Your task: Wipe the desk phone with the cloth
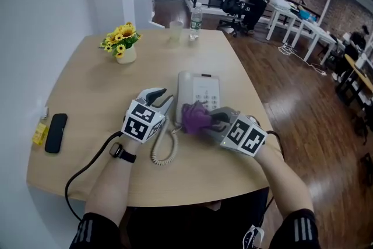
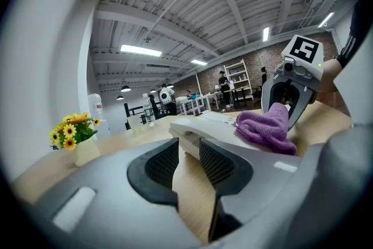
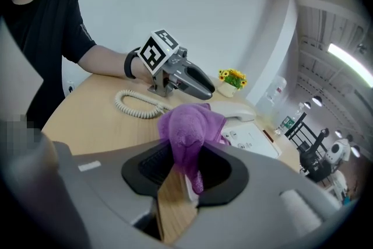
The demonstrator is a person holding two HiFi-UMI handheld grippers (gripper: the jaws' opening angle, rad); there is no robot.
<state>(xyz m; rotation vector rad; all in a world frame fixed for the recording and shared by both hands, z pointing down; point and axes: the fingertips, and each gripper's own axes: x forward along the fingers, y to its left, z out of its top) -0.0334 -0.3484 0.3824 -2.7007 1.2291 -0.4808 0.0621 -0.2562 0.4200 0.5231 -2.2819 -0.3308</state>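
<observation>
A white desk phone [image 1: 199,92] lies mid-table, its coiled cord [image 1: 165,148] looping toward me. A purple cloth [image 1: 194,116] rests on the phone's near end, and my right gripper [image 1: 213,119] is shut on it. In the right gripper view the cloth [image 3: 189,125] bunches out between the jaws of the right gripper [image 3: 186,165], over the phone's keypad [image 3: 252,138]. My left gripper [image 1: 165,100] sits at the phone's left side by the handset. Its jaws stand slightly apart with only table showing between them [image 2: 189,155]. From there I see the cloth [image 2: 265,126] lying on the phone [image 2: 204,125].
A pot of yellow flowers [image 1: 122,44] stands at the back left. A water bottle [image 1: 196,20] and a cup [image 1: 175,30] are at the far edge. A black handset-like device [image 1: 55,132] and a yellow item [image 1: 39,133] lie at the left edge.
</observation>
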